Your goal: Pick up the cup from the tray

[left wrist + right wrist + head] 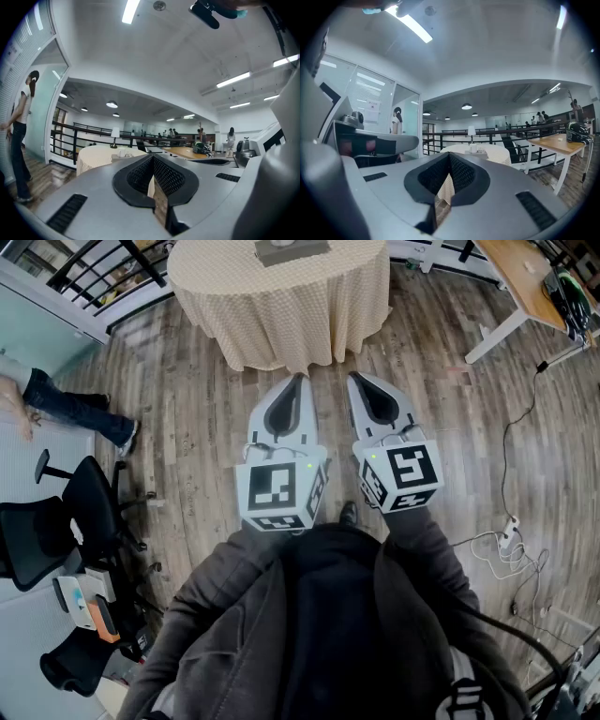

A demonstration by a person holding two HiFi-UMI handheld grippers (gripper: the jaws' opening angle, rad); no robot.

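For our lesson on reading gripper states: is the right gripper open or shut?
Shut: on the right gripper the jaw tips meet, nothing between them.

Round table (281, 306) ahead of me
On the table sits the tray (270, 256), the cup (473, 148) on it, a lamp (471, 131) beyond. My left gripper (300, 379) and right gripper (354, 379) lie side by side short of the table, not touching it. The desk (525, 282) stands right of the table, the railing (98, 268) left of it, the office chairs (80, 512) left and nearer me.
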